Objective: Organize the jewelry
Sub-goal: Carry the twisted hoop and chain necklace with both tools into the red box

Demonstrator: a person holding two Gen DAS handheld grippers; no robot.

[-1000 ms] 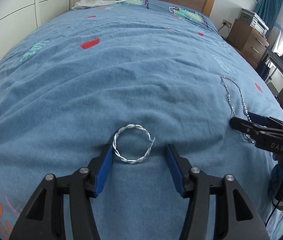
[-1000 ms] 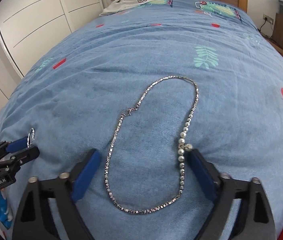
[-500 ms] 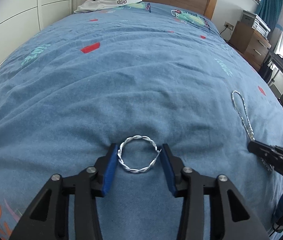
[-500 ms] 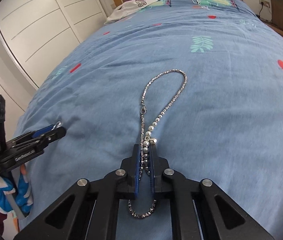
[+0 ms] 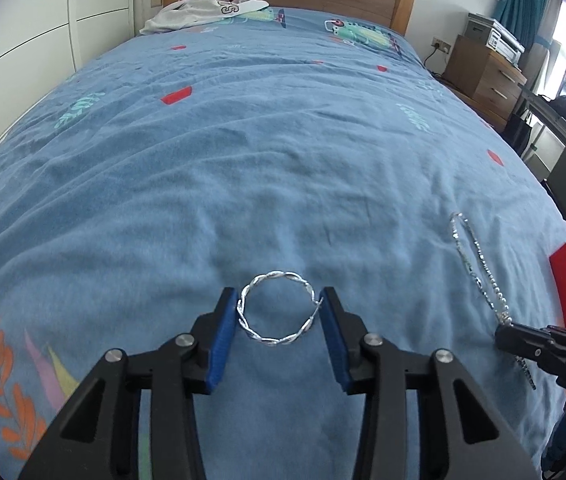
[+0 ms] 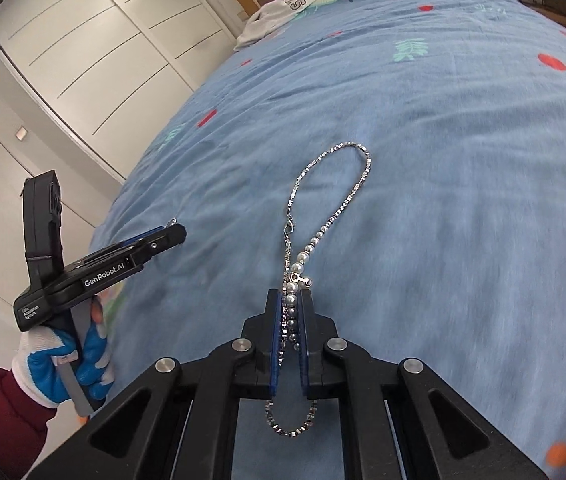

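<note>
A twisted silver bracelet (image 5: 279,275) is pinched between the blue pads of my left gripper (image 5: 279,294), just above the blue bedspread (image 5: 283,140). The right gripper (image 6: 289,296) is shut on a silver necklace (image 6: 357,192) at its pearl section. Its far loop trails over the bedspread and a short loop hangs below the jaws. The left wrist view shows the right gripper (image 5: 501,330) at the right edge with the necklace (image 5: 471,256) stretching away from it. The right wrist view shows the left gripper (image 6: 175,232) at the left, held by a gloved hand (image 6: 63,368).
A red box (image 5: 563,280) lies at the bed's right edge near the right gripper. A white garment (image 5: 203,12) rests by the wooden headboard. A wooden nightstand (image 5: 483,76) stands right of the bed and white wardrobe doors (image 6: 83,60) left of it.
The left jaws closed on the bracelet and carried it a little off the bedspread. The right jaws closed on the necklace, whose wide loop pulled into a narrow one as the gripper moved and rolled.
</note>
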